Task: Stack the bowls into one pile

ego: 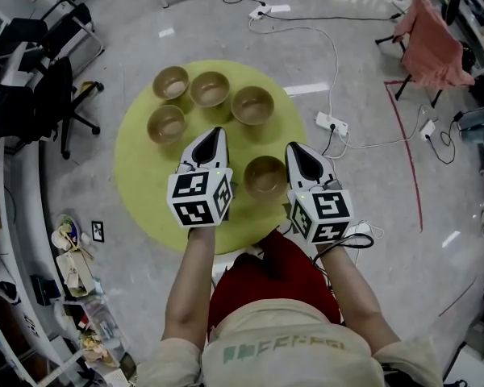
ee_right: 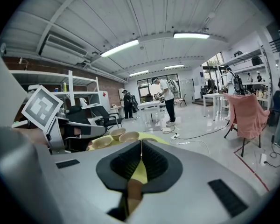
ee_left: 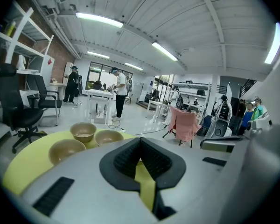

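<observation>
The left gripper [ee_left: 141,140] has its jaws pressed together at the tips and holds nothing. Only the yellow-green of the counter shows through the slit behind the pads. The right gripper [ee_right: 141,143] is closed the same way, its pads meeting in a thin line with nothing pinched. Both hang side by side over the near half of the round counter [ego: 137,168], apart from each other and pointing toward its far edge.

Between them, just beside the right gripper, sits the near bowl [ego: 265,176], tan, upright and empty. Four more tan bowls stand on the far half, each on its own:
- The left bowl [ego: 167,123] lies just ahead of the left gripper.
- The far-left bowl [ego: 171,81] sits by the far edge.
- The far-middle bowl [ego: 210,89] is close beside the far-left bowl.
- The far-right bowl [ego: 252,105] comes next, ahead of the gap between the grippers.

On the grey floor beyond the counter's right edge lies a white power strip [ego: 331,123] with a cable trailing away. Farther off stands a chair draped in pink cloth [ego: 431,47]. A black office chair [ego: 64,95] stands off the counter's left edge.
</observation>
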`<state>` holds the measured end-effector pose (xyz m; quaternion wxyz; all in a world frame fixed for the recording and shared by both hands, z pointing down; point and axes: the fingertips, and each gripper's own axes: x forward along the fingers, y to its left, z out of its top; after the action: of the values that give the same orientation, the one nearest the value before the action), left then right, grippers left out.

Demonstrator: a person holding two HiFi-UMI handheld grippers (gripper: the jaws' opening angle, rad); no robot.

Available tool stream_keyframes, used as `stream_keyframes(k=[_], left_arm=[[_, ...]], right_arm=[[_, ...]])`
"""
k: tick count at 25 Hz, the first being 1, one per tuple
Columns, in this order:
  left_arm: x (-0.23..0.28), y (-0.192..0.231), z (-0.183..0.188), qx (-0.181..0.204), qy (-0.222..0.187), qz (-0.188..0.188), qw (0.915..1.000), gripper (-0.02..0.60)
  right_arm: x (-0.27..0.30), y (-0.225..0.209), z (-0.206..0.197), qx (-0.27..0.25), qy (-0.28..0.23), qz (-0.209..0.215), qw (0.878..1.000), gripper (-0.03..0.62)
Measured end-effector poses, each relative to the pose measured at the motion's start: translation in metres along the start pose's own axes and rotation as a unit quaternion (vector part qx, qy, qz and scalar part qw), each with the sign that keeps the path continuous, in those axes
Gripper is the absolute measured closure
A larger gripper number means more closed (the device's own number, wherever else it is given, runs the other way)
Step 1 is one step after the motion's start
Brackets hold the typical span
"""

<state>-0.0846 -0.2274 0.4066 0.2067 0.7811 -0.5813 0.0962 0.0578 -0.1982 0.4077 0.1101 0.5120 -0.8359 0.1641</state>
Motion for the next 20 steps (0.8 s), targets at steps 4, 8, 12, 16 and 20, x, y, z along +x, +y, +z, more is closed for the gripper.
stream_keyframes(k=[4,8,12,16,20], left_arm=[[-0.016,-0.002,-0.002,0.002,-0.004,-0.004,1.0000,0.558],[-0.033,-0.004,-0.009,0.006,-0.007,-0.008,0.9999,0.558],[-0.048,-0.007,-0.014,0.005,-0.006,-0.011,0.9999,0.558],[-0.064,-0.012,-0.022,0.006,-0.007,-0.013,0.9999,0.558],[-0.077,-0.015,-0.030,0.006,-0.007,-0.014,0.9999,0.558]], right_arm=[[-0.009,0.011,0.000,-0.003,-0.007,0.000,1.000,0.557],[-0.023,0.019,-0.004,-0.003,-0.003,-0.006,1.000,0.557],[-0.034,0.027,-0.005,-0.007,-0.005,-0.008,1.000,0.557],[-0.045,0.033,-0.007,-0.010,-0.014,-0.005,1.000,0.557],[-0.058,0.037,-0.010,-0.006,-0.015,-0.010,1.000,0.557]])
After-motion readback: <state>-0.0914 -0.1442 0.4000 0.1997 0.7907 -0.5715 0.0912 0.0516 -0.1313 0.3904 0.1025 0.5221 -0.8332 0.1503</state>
